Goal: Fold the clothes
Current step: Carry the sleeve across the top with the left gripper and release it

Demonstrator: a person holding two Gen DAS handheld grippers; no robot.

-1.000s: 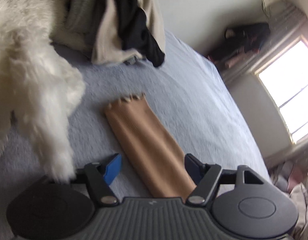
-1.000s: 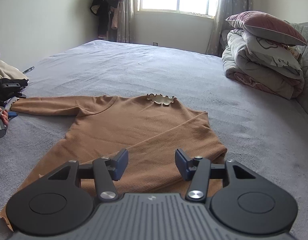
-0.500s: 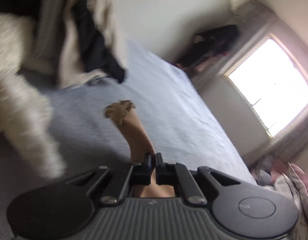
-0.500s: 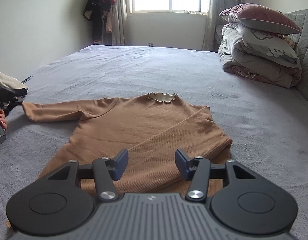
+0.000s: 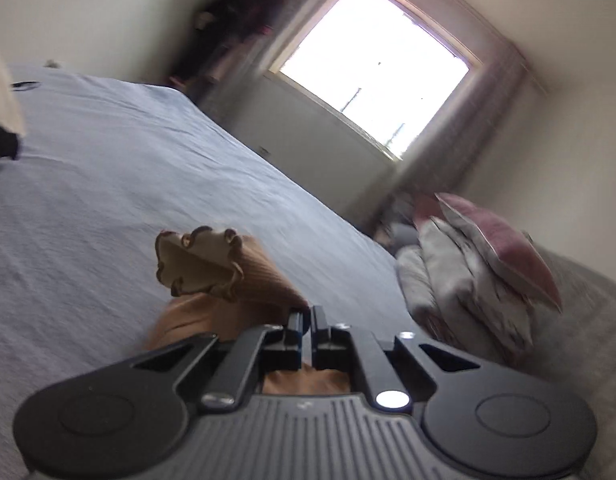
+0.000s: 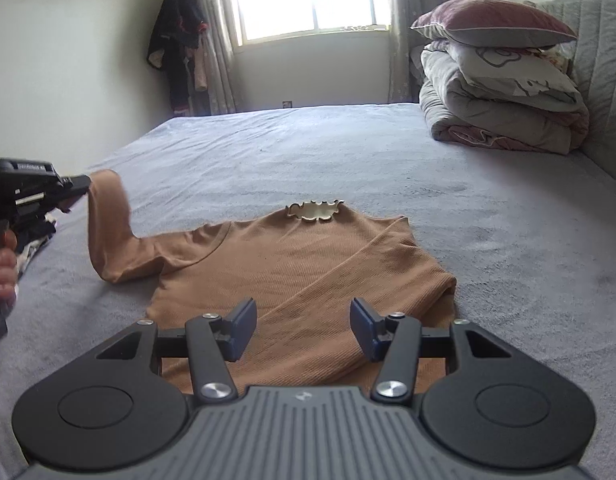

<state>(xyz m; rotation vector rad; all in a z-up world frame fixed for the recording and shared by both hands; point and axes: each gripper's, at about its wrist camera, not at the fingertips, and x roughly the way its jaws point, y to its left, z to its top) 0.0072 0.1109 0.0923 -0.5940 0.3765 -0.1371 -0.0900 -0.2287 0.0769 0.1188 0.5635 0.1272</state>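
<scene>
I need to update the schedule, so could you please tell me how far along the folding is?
Done: one sleeve lies folded across the brown top. In hand: the left gripper is shut on the other sleeve, lifted off the bed. Left: laying it across and folding the body; the right gripper is open.

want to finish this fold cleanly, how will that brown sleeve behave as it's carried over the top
Probably very floppy: the sleeve sags in a limp arc between the left gripper and the shoulder. It looks light, since a pinch near the cuff lifts it. The ribbed knit will likely stretch and land wrinkled on the sweater.
</scene>
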